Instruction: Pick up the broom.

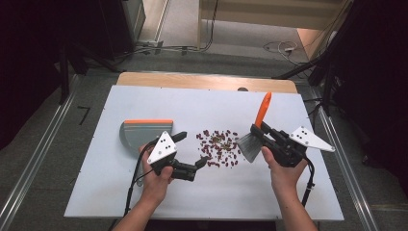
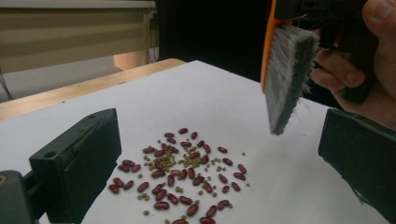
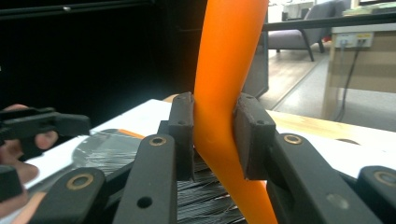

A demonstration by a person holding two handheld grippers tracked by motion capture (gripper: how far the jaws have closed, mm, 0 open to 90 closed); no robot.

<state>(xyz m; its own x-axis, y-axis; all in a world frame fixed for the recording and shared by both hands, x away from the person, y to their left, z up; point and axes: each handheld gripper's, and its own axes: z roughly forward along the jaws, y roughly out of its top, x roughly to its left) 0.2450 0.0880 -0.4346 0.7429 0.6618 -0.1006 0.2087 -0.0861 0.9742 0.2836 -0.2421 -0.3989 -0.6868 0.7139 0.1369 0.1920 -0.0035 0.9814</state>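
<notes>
A scatter of red beans (image 1: 219,147) and small green ones lies mid-table on the white board (image 1: 144,101); in the left gripper view the beans (image 2: 180,179) lie between my jaws. My right gripper (image 1: 257,131) is shut on the orange handle (image 3: 224,93) of a grey-bristled brush (image 1: 249,146), held just right of the beans with bristles (image 2: 287,74) above the board. My left gripper (image 1: 190,149) is open, empty, pointing right toward the beans. A grey dustpan (image 1: 142,134) with an orange edge lies left of the beans, behind the left gripper.
The board rests on a wooden table (image 1: 207,81) whose far edge shows. Cables (image 1: 279,47) lie on the floor beyond. Dark stands and frames flank both sides. A person's hand (image 2: 345,70) grips the right gripper near the brush.
</notes>
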